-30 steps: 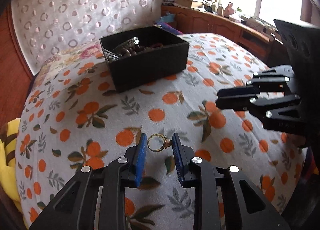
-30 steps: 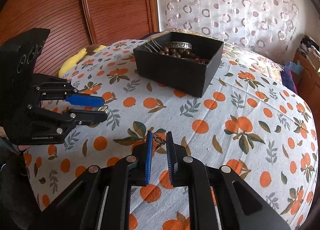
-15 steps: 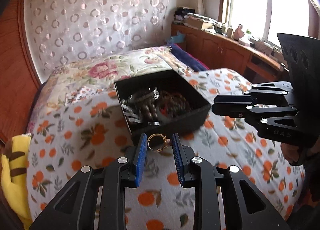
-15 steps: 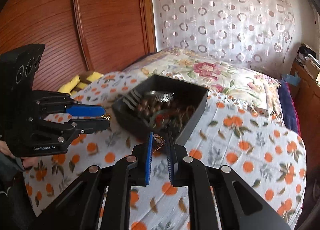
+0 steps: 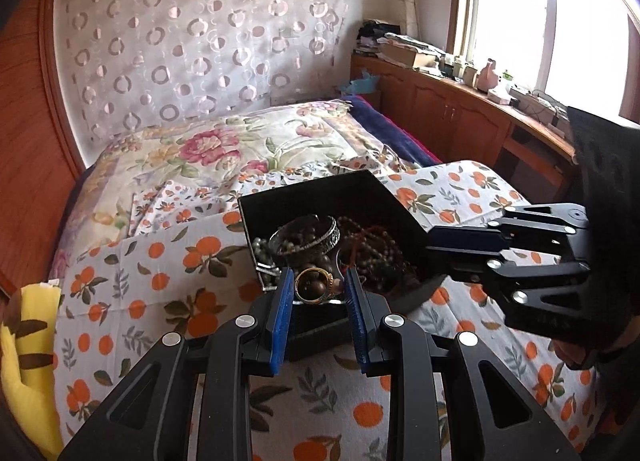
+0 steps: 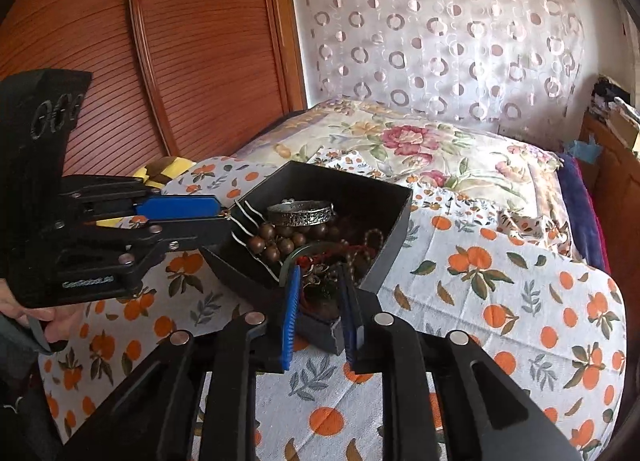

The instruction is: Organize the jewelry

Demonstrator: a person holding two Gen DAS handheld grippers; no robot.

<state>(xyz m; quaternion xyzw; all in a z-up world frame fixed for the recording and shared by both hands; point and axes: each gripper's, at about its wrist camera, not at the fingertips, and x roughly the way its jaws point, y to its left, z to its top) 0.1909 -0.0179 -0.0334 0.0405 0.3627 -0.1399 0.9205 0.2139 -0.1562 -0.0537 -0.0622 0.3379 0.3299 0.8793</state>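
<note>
A black open box sits on the bed, holding a silver bangle, brown beads and bead strands. My left gripper is shut on a gold ring and holds it over the box's near edge. My right gripper hangs over the box's near corner with its jaws apart; a small dark trinket lies between them over the box contents. Whether the jaws still touch it I cannot tell.
The bed has an orange-print sheet and a floral quilt behind the box. A yellow plush lies at the left edge. A wooden headboard and a cluttered wooden sideboard flank the bed.
Both grippers rose and moved forward from the sheet to over the box. The left still holds the ring. The right jaws have spread wider apart.
</note>
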